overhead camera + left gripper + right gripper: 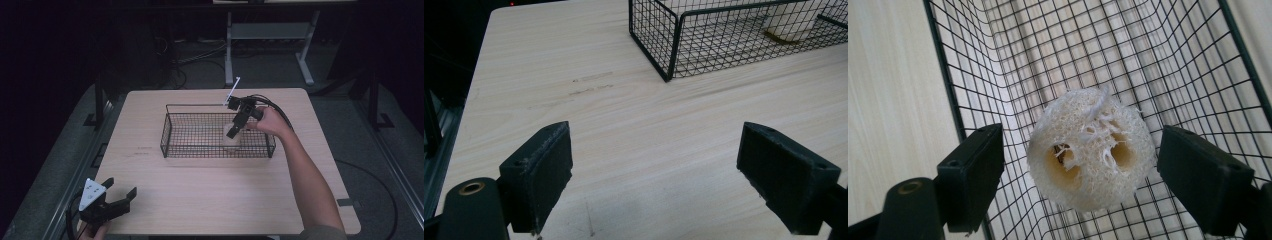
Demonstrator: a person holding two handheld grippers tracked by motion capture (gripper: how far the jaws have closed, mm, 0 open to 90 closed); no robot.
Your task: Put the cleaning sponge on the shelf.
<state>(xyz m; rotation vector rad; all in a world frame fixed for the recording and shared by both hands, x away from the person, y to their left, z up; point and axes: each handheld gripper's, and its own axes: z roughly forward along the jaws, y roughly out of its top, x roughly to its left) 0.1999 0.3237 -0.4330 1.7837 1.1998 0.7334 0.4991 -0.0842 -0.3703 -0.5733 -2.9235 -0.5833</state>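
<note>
One pale, round, fibrous loofah sponge (pixel 1091 148) lies inside one black wire-mesh basket (pixel 172 131) on the light wooden table (pixel 200 190). Right gripper (pixel 233 129) hangs over it, jaws wide apart either side, not touching. Left gripper (pixel 120 195), near table edge: jaws wide, empty. No legible writing. Dark room, floor cables (pixel 200 55).

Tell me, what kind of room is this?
Probably a lab or workshop for recording hand tasks. A wooden table stands alone in a dark room, cables trail over the floor, and a person holds a wired gripper over a wire basket.
</note>
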